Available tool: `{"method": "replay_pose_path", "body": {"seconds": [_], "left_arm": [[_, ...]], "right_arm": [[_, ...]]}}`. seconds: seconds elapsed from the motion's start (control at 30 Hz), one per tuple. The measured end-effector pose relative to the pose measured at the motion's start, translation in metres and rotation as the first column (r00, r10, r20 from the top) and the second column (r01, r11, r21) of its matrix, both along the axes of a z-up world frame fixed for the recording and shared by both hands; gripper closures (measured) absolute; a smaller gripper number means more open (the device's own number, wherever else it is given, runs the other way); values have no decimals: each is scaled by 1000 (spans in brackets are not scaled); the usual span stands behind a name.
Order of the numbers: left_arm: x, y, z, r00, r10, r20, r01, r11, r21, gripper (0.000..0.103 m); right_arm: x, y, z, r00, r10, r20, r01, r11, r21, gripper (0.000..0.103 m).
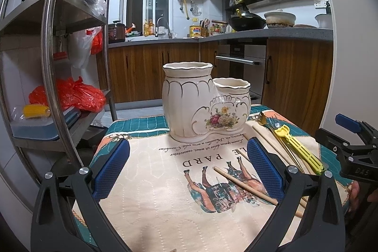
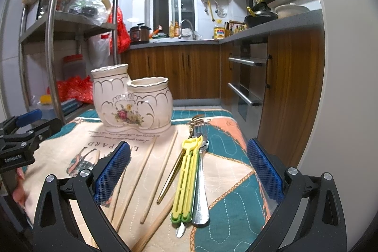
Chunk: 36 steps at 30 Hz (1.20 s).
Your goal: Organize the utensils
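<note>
A white ceramic double-cup holder [image 1: 203, 105] [image 2: 132, 102] with a flower print stands upright at the far side of the quilted mat [image 1: 160, 181]. Its cups look empty. To its right lie several wooden chopsticks [image 2: 163, 171] [image 1: 243, 183], a yellow plastic utensil [image 2: 186, 181] [image 1: 300, 148], a gold fork [image 2: 179, 157] and silver cutlery [image 2: 200, 200]. My left gripper [image 1: 189, 169] is open over the mat in front of the holder, holding nothing. My right gripper [image 2: 189, 171] is open above the pile of utensils, holding nothing. Each gripper shows at the edge of the other's view.
A metal shelf rack [image 1: 56, 63] with red bags stands close on the left. Wooden cabinets and an oven [image 2: 245, 86] line the right and back. The mat's far edge [image 2: 200, 113] drops to the floor. A hand [image 2: 19, 190] shows at the lower left.
</note>
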State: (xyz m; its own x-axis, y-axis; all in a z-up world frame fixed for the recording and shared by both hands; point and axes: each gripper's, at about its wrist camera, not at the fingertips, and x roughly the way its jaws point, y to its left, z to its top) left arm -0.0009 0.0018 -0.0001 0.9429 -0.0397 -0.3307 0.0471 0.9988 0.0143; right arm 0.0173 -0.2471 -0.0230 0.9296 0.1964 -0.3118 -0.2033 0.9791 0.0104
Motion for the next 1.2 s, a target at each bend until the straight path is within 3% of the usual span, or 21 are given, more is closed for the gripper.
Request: {"method": "replay_pose_path", "body": {"seconds": [0.37,0.47,0.6,0.8,1.1,1.2], "left_arm": [[3,7,-2,999,20,-26,-21,999,-32,5],[10,3,-3,994,52,-96,-55,998,-21,5],[20,-2,-10,972,34,-232,-58,994,-96,6],[21,-40,-17,949,51,-311,-58,998,-14,6],[16,-78,-25,899,66,-434,-74,997,-2,37],[19,-86,-29,886,80,-458,-83,996,15,53]], "right_arm": [[1,0,-8,1000,9,-25,-8,999,46,5],[4,-5,-8,999,14,-39,-11,998,67,5],[8,-11,-5,998,12,-60,-7,996,87,5],[13,-28,2,996,-33,-82,42,993,114,5],[11,-47,7,996,-19,-83,31,988,153,5],[12,-51,8,996,-8,-89,23,985,169,5]]}}
